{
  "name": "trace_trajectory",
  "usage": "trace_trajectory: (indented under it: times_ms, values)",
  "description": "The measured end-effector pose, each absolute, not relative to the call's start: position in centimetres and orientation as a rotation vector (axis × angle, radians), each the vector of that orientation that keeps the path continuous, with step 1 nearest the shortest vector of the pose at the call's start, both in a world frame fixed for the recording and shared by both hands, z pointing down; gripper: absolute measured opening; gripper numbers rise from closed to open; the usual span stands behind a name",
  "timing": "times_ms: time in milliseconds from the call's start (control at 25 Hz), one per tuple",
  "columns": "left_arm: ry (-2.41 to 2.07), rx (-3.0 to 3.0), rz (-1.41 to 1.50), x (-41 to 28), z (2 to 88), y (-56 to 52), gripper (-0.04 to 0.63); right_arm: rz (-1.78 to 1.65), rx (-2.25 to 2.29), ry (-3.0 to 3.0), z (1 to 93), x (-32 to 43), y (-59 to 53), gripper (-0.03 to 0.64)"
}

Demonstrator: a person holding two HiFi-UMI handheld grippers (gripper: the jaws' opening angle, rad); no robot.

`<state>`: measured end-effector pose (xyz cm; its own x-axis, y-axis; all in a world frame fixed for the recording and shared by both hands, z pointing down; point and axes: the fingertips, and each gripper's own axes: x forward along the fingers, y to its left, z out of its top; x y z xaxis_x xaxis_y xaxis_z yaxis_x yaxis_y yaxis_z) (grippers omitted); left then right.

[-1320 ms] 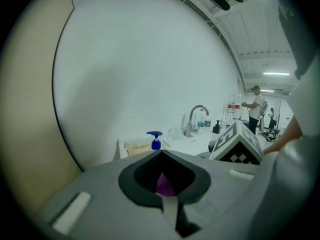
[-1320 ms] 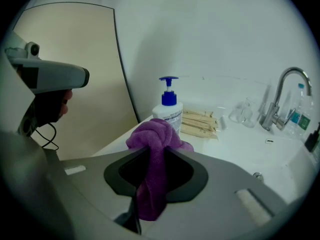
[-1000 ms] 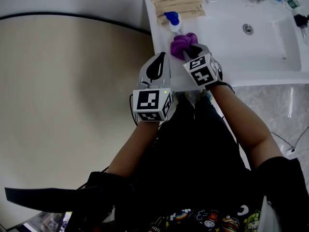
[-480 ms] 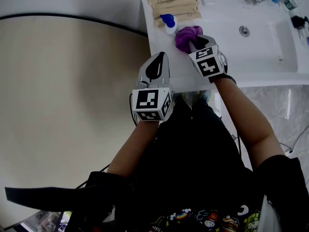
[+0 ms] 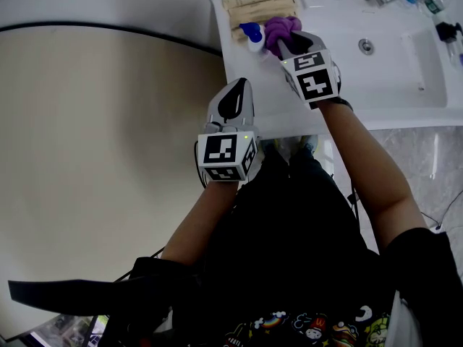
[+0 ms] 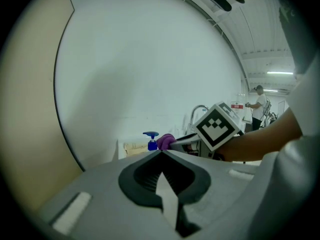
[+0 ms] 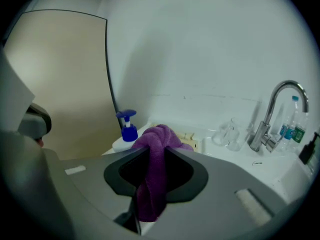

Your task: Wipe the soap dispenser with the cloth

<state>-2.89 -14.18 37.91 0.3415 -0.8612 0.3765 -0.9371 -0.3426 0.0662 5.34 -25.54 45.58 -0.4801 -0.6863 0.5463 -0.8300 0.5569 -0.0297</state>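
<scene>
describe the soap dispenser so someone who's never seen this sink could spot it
Start at the white sink counter and go to its left end. There, just in front of the tan bundle and beside the purple cloth, stands the soap dispenser: a small pale bottle, the only thing there with a bright blue pump top.

No legible words or numbers anywhere; red sign [image 6: 236,105] and bottle labels [image 7: 291,130] too blurred.

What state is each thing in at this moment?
soap dispenser: upright on the counter
cloth: bunched, gripped, next to the soap dispenser
right gripper: shut on the cloth
left gripper: shut, empty
</scene>
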Motion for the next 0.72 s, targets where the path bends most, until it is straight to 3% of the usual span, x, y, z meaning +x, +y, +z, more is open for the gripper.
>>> trace_trajectory:
  times_ms: [240,720]
  values:
    - [-1.620,2.344,0.389,-3.5,38.2,-14.3,0.000,0.365,1.278,-2.352,43.7,4.9,-26.6,0.114]
    - [-1.604,2.325,0.412,-3.9,39.2,-13.6,0.000,0.477,1.218,-2.217,51.4,4.7,-24.9,0.112]
